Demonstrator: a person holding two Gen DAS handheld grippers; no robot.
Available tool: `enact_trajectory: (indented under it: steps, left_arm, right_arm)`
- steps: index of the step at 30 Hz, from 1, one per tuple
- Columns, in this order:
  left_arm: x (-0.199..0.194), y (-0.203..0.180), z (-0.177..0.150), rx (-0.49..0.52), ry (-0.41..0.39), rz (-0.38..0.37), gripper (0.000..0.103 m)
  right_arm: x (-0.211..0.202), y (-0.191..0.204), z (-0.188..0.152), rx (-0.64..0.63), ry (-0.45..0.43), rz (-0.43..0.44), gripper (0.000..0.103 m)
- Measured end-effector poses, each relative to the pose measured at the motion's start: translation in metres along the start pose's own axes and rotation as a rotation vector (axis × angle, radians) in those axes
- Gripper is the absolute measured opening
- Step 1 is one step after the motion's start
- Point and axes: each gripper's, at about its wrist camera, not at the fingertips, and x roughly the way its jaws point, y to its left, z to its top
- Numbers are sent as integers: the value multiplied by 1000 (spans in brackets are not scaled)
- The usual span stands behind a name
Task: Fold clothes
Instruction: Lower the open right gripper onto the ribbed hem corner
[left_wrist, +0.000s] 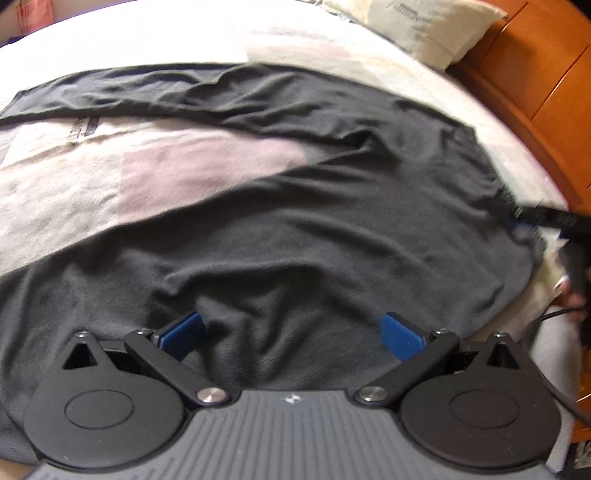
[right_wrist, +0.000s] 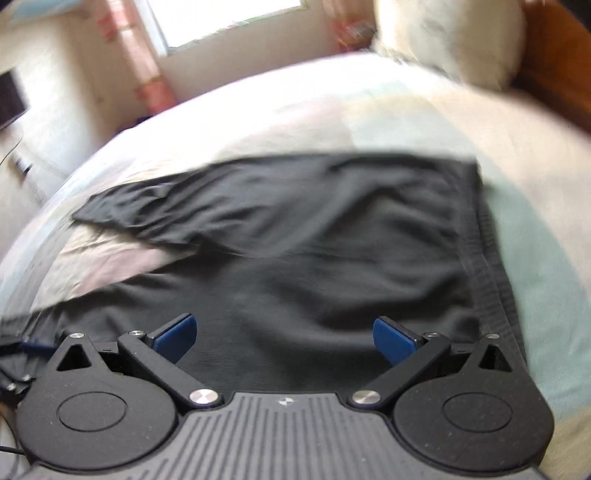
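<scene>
Left wrist view: the left hand-held gripper (left_wrist: 291, 332) hangs low over a dark garment (left_wrist: 295, 221), jaws spread wide, nothing between the blue pads (left_wrist: 183, 332). The garment lies spread across the bed (left_wrist: 147, 166), one long part reaching to the upper left of the frame. The right hand-held gripper (left_wrist: 532, 218) shows at the right edge, by the garment's border.

Right wrist view: that gripper's jaws stand equally wide and empty above the cloth; a ribbed hem (right_wrist: 491, 280) runs down the right.

Judgement: the garment lies flat, no fold evident. A fold calls for each gripper to pinch an edge.
</scene>
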Motion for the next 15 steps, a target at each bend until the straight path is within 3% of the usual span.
enact_trajectory:
  steps: [5, 9, 13, 15]
  left_arm:
    - [-2, -15, 16, 51, -22, -11, 102]
    - [11, -31, 26, 74, -17, -63, 102]
    - [35, -36, 22, 59, 36, -111, 102]
    - [38, -30, 19, 23, 24, -136, 102]
  right_arm:
    - [-7, -29, -2, 55, -50, 61, 103]
    - [-12, -38, -8, 74, -65, 98, 103]
    - [-10, -27, -10, 7, -60, 47, 103]
    - [-9, -21, -11, -20, -60, 20, 103]
